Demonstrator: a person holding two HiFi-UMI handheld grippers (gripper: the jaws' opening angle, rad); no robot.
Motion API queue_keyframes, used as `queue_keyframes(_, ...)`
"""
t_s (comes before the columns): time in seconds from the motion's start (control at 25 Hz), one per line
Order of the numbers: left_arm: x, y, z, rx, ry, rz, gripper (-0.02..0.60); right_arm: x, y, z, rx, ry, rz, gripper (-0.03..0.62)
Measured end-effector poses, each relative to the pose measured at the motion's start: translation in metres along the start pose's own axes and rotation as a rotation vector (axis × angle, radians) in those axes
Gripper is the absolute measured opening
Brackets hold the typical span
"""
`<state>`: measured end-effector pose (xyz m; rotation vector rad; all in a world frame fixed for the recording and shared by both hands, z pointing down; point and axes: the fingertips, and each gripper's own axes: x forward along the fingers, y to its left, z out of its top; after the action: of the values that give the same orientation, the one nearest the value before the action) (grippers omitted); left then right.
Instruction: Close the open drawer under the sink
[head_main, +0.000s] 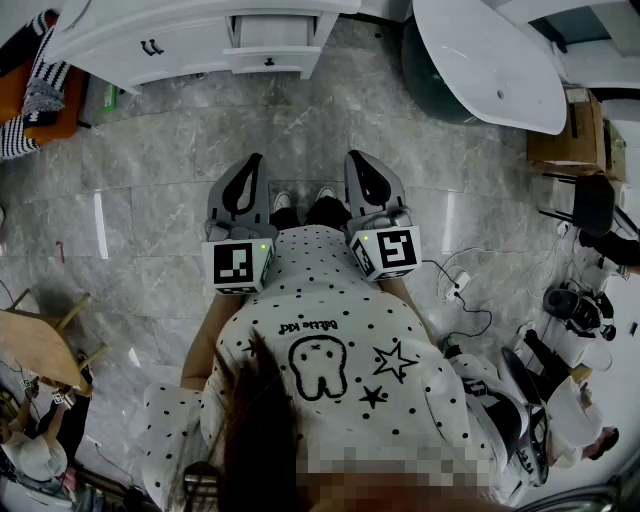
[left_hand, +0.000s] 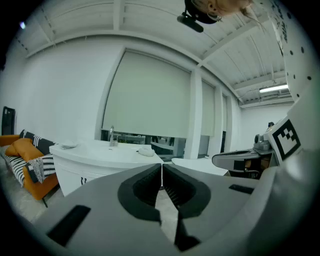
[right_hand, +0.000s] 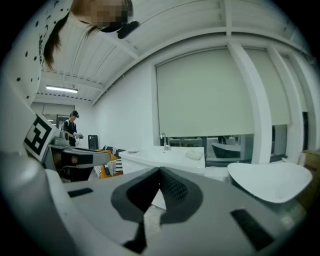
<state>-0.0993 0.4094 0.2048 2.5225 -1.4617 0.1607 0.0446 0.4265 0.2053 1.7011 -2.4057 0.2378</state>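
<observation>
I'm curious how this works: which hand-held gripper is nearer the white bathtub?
Right. The right hand-held gripper points forward with the bathtub ahead and off to its right; the left hand-held gripper is beside it, on the side away from the bathtub.

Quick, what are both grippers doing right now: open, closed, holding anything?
Left gripper: closed, jaws together, holding nothing.
Right gripper: closed, jaws together, holding nothing.
</observation>
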Motion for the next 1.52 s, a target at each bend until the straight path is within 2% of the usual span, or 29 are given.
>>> queue_keyframes(0.72, -0.008, 0.0, -0.003, 0.004, -0.003, -0.007, 0.012, -0.006, 0.008, -0.001, -0.012, -0.006, 0.001, 0.014)
queue_keyframes(0.92, -0.015, 0.001, -0.004, -0.006, 0.001, -0.014, 0.012, -0.014, 0.016, 0.004, 0.047, -0.067, 0.026, 0.014)
queue_keyframes(1.12, -0.021, 0.004, 0.0, -0.017, -0.04, 0.002, 0.012, -0.02, 0.018, 0.0, 0.035, -0.06, 0.022, 0.014)
queue_keyframes(1.36, -0.015, -0.002, -0.006, -0.032, -0.002, 0.001, 0.012, -0.019, 0.011, -0.004, 0.051, -0.049, 0.036, 0.014)
queue_keyframes(1.52, -0.004, 0.002, -0.008, -0.063, 0.002, 0.043, 0.012, -0.011, -0.003, -0.006, 0.057, -0.047, 0.052, 0.014)
